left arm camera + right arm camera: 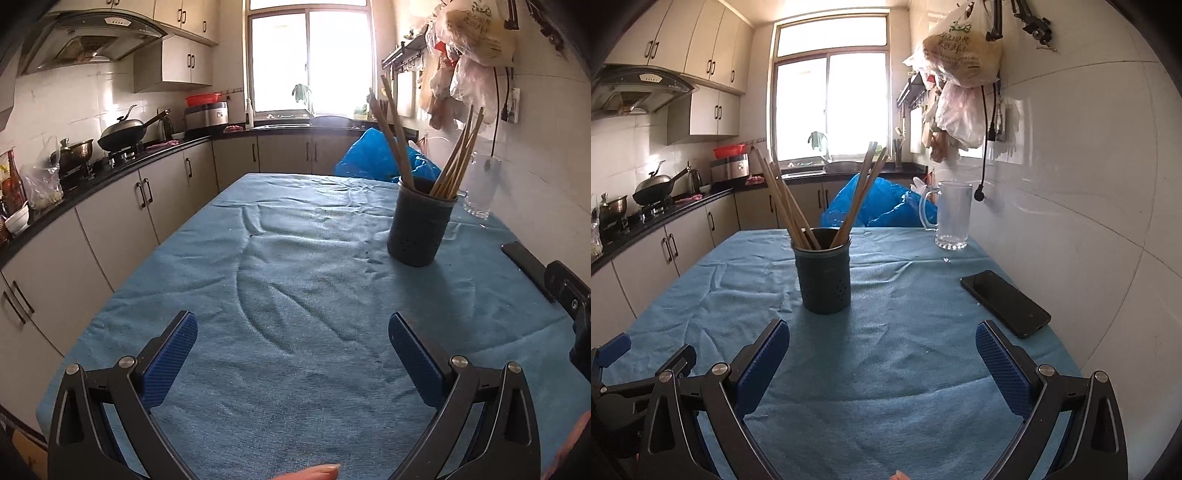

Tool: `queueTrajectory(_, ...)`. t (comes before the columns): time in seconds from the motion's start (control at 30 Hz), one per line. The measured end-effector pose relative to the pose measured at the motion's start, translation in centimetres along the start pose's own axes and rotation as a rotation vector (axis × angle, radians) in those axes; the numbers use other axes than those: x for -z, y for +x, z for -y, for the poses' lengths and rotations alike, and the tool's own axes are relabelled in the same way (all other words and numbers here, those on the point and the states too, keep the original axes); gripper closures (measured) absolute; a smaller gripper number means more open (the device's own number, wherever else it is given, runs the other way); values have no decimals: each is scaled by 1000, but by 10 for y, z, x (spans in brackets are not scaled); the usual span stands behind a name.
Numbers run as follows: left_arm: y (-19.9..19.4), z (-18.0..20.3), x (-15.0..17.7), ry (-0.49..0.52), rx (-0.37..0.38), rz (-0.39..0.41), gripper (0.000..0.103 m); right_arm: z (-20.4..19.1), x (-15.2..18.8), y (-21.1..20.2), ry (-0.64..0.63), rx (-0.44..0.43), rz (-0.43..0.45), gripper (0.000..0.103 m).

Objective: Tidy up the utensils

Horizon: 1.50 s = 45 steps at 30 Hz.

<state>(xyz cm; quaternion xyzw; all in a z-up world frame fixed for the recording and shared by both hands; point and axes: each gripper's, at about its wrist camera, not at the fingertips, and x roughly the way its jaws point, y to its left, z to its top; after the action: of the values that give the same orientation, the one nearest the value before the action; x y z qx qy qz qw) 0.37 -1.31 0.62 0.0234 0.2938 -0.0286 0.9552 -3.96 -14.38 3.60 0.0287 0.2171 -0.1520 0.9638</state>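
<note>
A dark utensil holder (421, 221) stands upright on the blue tablecloth (295, 280), with several wooden chopsticks (458, 158) leaning out of it. In the right wrist view the holder (823, 273) stands straight ahead with the chopsticks (783, 199) fanned out. My left gripper (293, 332) is open and empty, low over the cloth, with the holder ahead to its right. My right gripper (882, 343) is open and empty, a short way in front of the holder. The left gripper (646, 354) shows at the lower left of the right wrist view.
A black phone (1004, 302) lies on the cloth near the right wall. A clear glass mug (953, 218) stands at the far right corner. A blue plastic bag (882, 203) sits behind the table. Kitchen counters with cookware (122, 133) run along the left.
</note>
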Motion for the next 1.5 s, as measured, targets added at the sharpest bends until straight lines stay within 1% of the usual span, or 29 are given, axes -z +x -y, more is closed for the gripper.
queueTrajectory(0.07, 1, -2, 1, -1, -22, 0, 0, 0, 1, 2, 3, -2, -5, 0)
queueTrajectory(0.1, 0, -2, 0, 0, -20, 0, 0, 0, 1, 3, 5, -2, -8, 0)
queueTrajectory(0.2, -10, -4, -4, 4, -8, 29, 0, 3, -1, 1, 11, 3, -1, 1)
queueTrajectory(0.23, -16, -4, -8, 11, 13, 47, 0, 4, -3, 0, 12, 5, 4, 1)
queueTrajectory(0.3, -23, -4, -13, 17, 21, 64, 0, 4, -6, -3, 11, 11, 13, 1)
queueTrajectory(0.33, -29, -4, -16, 15, 14, 76, 0, 5, -7, -4, 12, 12, 17, 0)
queueTrajectory(0.43, -37, -4, -21, 8, -39, 89, 0, 6, -7, -6, 20, 13, 13, 0)
queueTrajectory(0.57, -37, -4, -22, 17, -71, 64, 0, 7, -7, -9, 24, 17, 12, 0)
queueTrajectory(0.67, -33, -1, -20, 45, -70, 41, 0, 6, -8, -14, 19, 23, 26, 0)
queueTrajectory(0.87, -34, 0, -19, 51, -60, 25, 0, 4, -10, -22, 14, 31, 39, 0)
queueTrajectory(1.0, -36, 0, -19, 47, -62, 24, 0, 8, -12, -23, 38, 31, 29, 0)
queueTrajectory(1.5, -43, 4, -17, 68, -59, 27, 0, 9, -12, -26, 42, 37, 25, 0)
